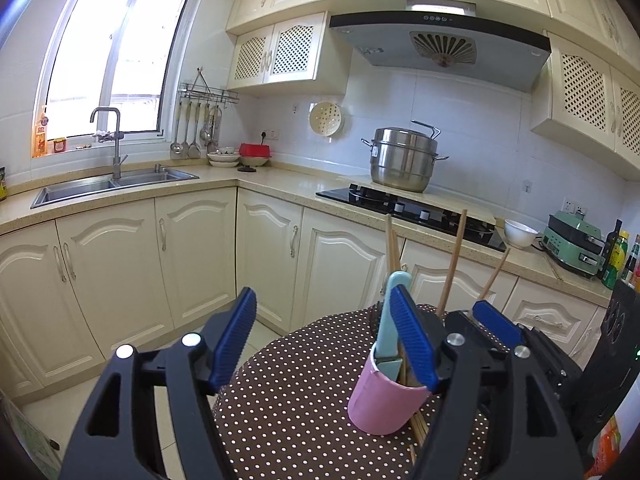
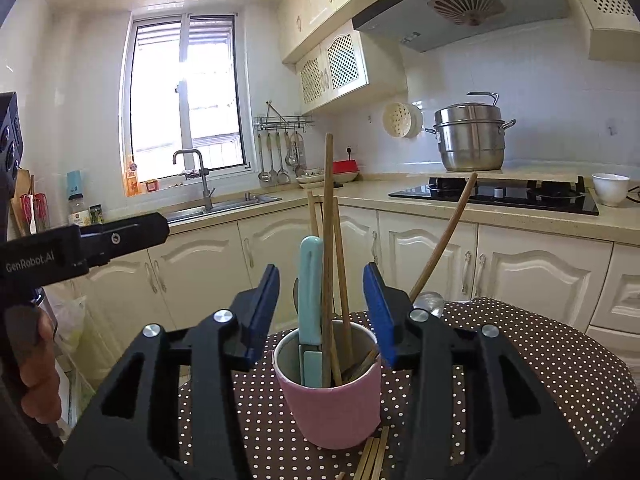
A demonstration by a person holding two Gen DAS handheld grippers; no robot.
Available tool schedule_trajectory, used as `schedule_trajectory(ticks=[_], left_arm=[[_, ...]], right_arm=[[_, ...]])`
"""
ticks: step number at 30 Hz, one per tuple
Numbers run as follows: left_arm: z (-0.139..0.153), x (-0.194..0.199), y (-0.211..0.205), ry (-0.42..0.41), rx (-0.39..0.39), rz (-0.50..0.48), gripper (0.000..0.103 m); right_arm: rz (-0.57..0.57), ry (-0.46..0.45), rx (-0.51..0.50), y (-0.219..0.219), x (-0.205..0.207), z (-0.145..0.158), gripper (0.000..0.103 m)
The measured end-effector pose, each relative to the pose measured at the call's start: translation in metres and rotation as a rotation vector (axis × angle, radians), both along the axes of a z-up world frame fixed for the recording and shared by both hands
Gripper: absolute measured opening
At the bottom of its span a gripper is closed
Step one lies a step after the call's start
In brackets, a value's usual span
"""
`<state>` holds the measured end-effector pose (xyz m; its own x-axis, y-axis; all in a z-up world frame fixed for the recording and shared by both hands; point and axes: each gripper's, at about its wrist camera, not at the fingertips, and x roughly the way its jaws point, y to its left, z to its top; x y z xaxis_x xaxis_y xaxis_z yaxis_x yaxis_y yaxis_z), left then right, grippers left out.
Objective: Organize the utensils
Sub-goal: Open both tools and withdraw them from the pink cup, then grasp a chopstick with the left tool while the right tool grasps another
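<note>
We list: pink cup (image 2: 328, 404) on the polka-dot table (image 2: 540, 380), holding chopsticks (image 2: 329, 240) and a teal-handled knife (image 2: 311, 280); loose chopsticks (image 2: 374, 458) beside it. Left gripper (image 1: 324, 336) and right gripper (image 2: 322, 312): jaws apart, gripping nothing.

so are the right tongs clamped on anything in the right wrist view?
No: the right tongs stand open, their blue pads clear of the chopsticks and teal knife standing in the pink cup.

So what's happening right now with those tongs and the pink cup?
Both tongs open, left, right, holding nothing. Pink cup upright, chopsticks and blue utensil inside. Loose chopsticks on the table beside it.
</note>
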<state>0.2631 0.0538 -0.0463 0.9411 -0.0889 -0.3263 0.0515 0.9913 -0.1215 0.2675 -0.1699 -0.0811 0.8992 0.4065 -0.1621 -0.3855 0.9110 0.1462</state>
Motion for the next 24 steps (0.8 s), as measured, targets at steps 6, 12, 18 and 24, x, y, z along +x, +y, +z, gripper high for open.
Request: schedule_trajectory(ticks=[6, 12, 18, 24], left_arm=[[-0.003, -0.018, -0.016, 0.029, 0.025, -0.033, 0.072], [-0.027, -0.025, -0.041, 0.163, 0.046, -0.123, 0.072], [-0.075, -0.017, -0.066, 0.413, 0.051, -0.241, 0.072], [-0.122, -0.014, -0.085, 0.591, 0.107, -0.276, 0.072]], right_arm=[[-0.011, -0.012, 0.003, -0.012, -0.021, 0.011, 0.047], [-0.045, 0.03, 0.001, -0.037, -0.041, 0.007, 0.053], [-0.072, 0.124, -0.03, -0.056, -0.054, -0.014, 0.059], [-0.098, 0.254, -0.045, -0.072, -0.059, -0.045, 0.06]])
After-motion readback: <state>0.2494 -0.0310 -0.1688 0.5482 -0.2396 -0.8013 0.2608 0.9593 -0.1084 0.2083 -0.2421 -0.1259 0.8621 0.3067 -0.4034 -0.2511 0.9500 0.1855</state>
